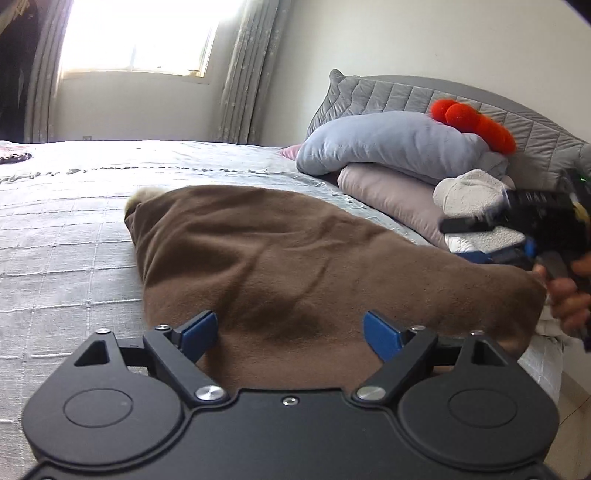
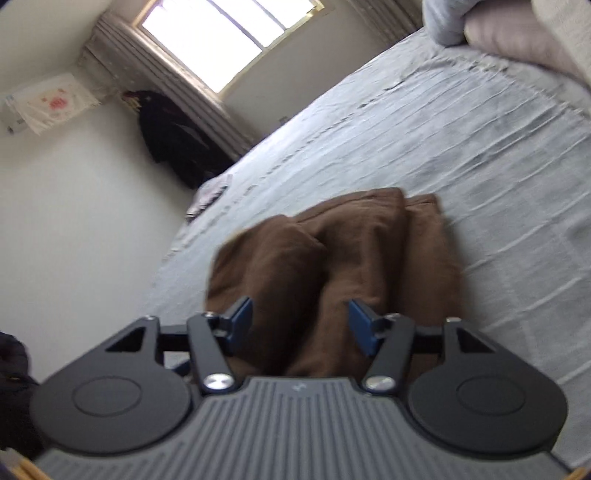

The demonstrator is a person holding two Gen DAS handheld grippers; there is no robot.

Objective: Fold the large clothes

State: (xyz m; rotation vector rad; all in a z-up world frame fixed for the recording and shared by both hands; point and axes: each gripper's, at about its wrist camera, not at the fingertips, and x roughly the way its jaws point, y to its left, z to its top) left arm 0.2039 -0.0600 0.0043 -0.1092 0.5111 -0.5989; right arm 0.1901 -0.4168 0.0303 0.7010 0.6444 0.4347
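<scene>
One bed (image 1: 74,229), spread with a pale grey quilted cover, filling most of both views. One window (image 1: 136,33), bright, at top left of the left wrist view and top centre of the right wrist view, curtains at both sides.

One brown garment (image 1: 295,258), bunched on the cover, centre of the left wrist view; in the right wrist view (image 2: 332,258) lower centre, lying in three folds.

Seen only from the left wrist: grey padded headboard (image 1: 461,99) at upper right; below it a heap with one light blue pillow (image 1: 388,144), one pinkish pillow (image 1: 388,199), one red plush piece (image 1: 476,122) and a white fleecy item (image 1: 472,192); the right gripper (image 1: 472,223) at the right edge, blurred, gripped by a hand (image 1: 569,295) beside the garment's corner.

Seen only from the right wrist: dark clothing (image 2: 173,144) hung in the room corner at left; one wall sheet (image 2: 51,103) with red print at upper left, too blurred to read.

Two grippers. Left gripper (image 1: 290,332), bottom centre of its own view, blue pads spread wide over the garment's near edge, clasping nothing. Right gripper (image 2: 301,325), bottom centre of its own view, pads apart above the brown folds, nothing pinched between them.

No legible brand or label anywhere.
</scene>
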